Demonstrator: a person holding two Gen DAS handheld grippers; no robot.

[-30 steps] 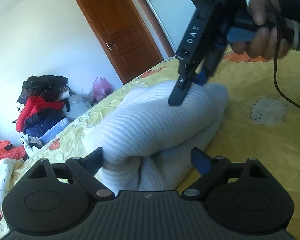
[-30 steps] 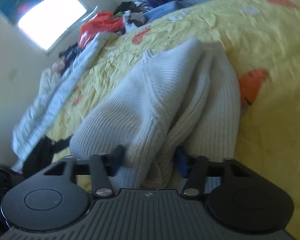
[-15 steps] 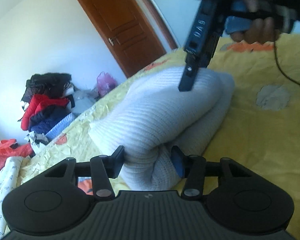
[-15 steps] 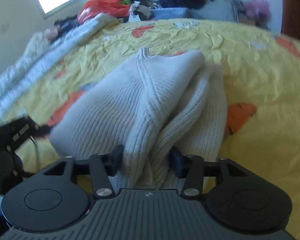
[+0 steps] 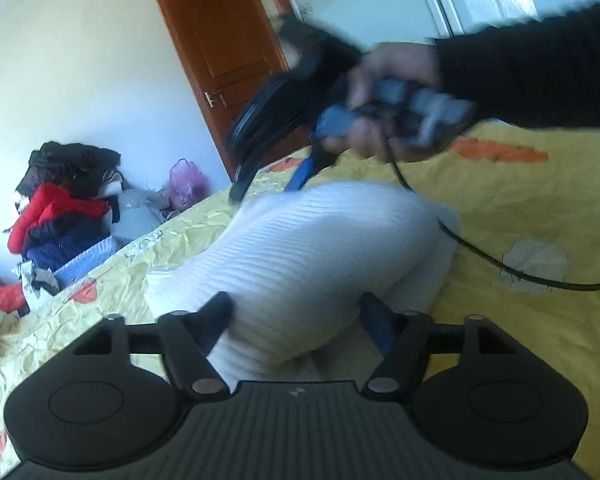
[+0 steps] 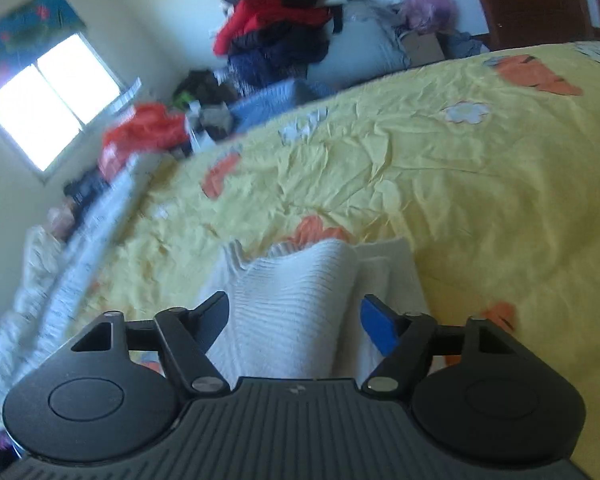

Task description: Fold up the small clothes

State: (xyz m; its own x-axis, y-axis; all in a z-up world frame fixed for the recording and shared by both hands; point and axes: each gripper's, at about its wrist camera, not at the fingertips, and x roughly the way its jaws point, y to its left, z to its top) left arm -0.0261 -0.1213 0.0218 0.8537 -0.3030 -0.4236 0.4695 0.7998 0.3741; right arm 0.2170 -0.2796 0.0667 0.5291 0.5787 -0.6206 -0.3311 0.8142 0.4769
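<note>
Left wrist: the left tool [image 5: 296, 316] is opening around the sweater [image 5: 320, 256] bunched on the bed [image 5: 520, 208], pads apparently off it.

Right wrist: the right tool [image 6: 294, 316] is opening, knit between unclamped fingers; the fold may spring apart.

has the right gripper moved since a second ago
Yes. In the left wrist view the right gripper has lifted off the white sweater and shifted toward the brown door, jaws opening.

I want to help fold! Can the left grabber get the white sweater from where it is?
Probably yes. The white sweater already bulges between the left gripper fingers, whose jaws are opening, and nothing lies in between. The right gripper hangs over its far end.
</note>
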